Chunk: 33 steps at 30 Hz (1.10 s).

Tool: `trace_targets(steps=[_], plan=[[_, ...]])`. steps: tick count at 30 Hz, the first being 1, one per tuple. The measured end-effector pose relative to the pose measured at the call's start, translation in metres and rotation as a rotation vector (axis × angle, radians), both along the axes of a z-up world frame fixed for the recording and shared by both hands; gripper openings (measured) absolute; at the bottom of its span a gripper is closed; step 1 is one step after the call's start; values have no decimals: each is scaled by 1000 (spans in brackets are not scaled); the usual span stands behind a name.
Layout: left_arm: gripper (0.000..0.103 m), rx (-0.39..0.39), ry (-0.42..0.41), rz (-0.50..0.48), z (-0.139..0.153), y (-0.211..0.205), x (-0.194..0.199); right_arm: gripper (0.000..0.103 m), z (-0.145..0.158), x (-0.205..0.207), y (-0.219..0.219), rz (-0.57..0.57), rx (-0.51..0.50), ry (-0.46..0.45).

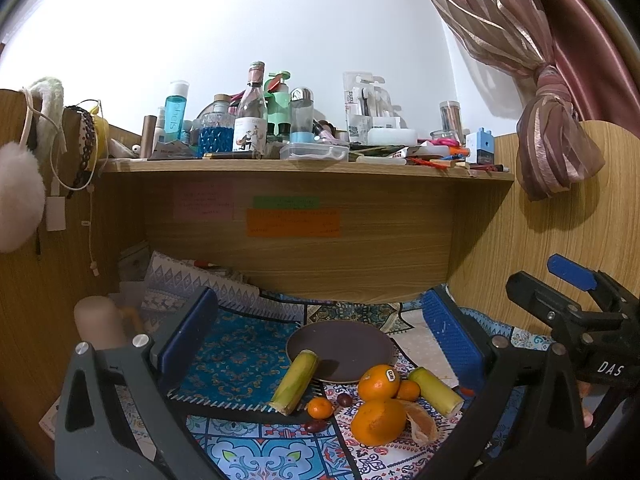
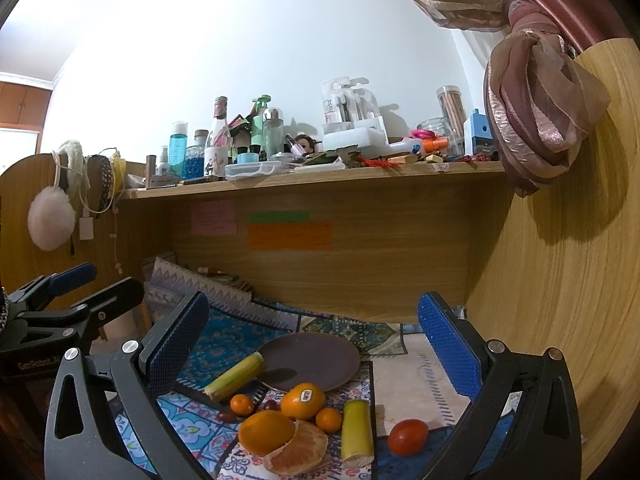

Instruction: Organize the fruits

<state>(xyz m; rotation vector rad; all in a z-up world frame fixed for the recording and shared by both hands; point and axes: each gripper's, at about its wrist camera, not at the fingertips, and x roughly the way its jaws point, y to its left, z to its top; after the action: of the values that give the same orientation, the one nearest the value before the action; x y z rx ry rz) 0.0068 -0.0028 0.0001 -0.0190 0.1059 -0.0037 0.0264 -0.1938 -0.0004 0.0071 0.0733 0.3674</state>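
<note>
Above the patterned cloth [image 1: 256,364], hovering side by side: left gripper [image 1: 316,344] with blue pads spread wide and grasping nothing; right gripper [image 2: 316,348] likewise released, jaws framing the fruit from above and touching none of it. Lying on the cloth inside a wooden desk alcove, beneath a cluttered shelf [image 2: 320,178] bearing bottles and jars, with coloured notes [image 2: 289,236] stuck to the back panel and a tied pink curtain [image 2: 536,120] hanging at the right. Resting behind the fruit: one dark round plate [image 2: 316,356], holding no fruit. Counting the fruit, grouped just in front of the plate: two large oranges, one stickered [image 2: 303,400] and one partly peeled [image 2: 266,432] with an exposed segment cluster [image 2: 298,454] touching it; two small mandarins [image 2: 242,405] [image 2: 329,420]; two short yellow-green cane pieces, one [image 2: 236,378] leaning onto the plate rim, one [image 2: 357,432] lying just right of the oranges; two dark red date-like fruits [image 1: 344,400] [image 1: 316,425]; one red tomato [image 2: 407,437] sitting apart at the right.
</note>
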Motion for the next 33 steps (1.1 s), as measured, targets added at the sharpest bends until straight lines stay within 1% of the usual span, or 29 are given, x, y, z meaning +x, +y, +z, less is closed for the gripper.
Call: trace_targets(steps=[8,12,16,18,21,25,27,28,32,33], plan=[[103,-4,13,-7,-2,-2,5,103,-3,3,2,1,-1,3],[103,-18,48,-31,-8,1,14,103,-7,7,0,16,1,9],[103,-37,91,-36,-19,6,27,103,-15,17,-1,-16,-34,24],[96,-38,117,-32,-25,9,34,103,-21,23,-4,-18,-44,46],[89,-44,176,-35,-36,14,47,102,-33,36,-8,-31,-71,100],[83,-49,271,-37,-56,23,68,95,-49,53,-16,-61,-114,167],[76,-43,313,-36,-67,26,77,94,-58,62,-21,-77,-133,211],[75,-42,338,-38,-73,27,83,92,-61,65,-22,-83,-140,227],[65,-42,415,-46,-94,32,101,76,-80,81,-29,-97,-171,317],[62,-42,434,-51,-99,33,106,75,-86,86,-31,-95,-175,348]])
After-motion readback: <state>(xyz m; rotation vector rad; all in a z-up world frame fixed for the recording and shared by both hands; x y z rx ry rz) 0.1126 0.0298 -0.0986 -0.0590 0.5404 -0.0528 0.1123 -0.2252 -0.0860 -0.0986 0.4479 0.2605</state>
